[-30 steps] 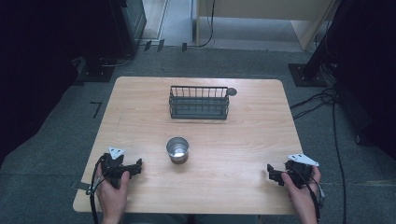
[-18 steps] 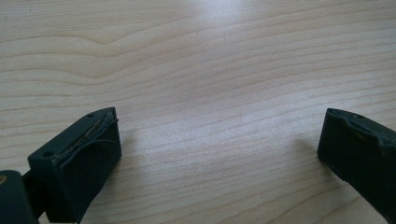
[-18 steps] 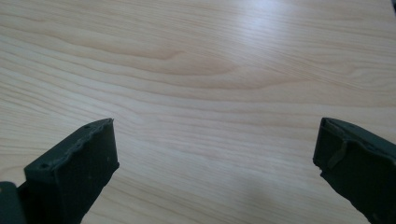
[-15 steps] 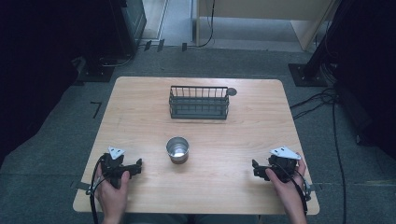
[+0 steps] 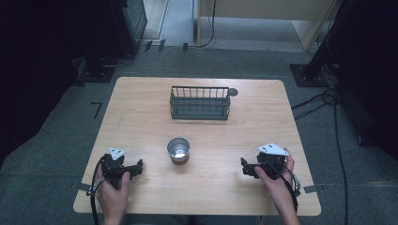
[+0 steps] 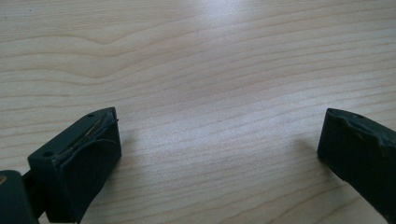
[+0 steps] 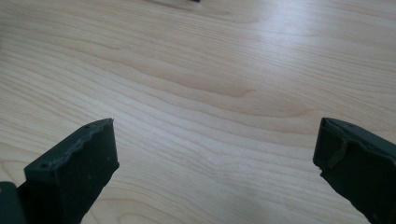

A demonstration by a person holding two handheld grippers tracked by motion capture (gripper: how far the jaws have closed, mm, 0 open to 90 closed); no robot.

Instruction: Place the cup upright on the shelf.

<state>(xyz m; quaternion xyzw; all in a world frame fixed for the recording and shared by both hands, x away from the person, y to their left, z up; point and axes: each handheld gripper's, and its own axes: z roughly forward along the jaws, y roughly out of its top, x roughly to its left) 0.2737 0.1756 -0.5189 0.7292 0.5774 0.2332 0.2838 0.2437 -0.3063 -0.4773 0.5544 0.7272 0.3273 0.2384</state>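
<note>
Resting on table (image 5: 141,122) | metal cup (image 5: 179,150): shiny, upright, empty | left gripper (image 5: 136,167), right gripper (image 5: 245,168): jaws released

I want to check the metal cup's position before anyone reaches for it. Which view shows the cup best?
The high view: the metal cup stands upright and whole on the table, in front of the wire basket, between the left gripper and the right gripper. The left and right gripper views give bare wood between open jaws.
</note>
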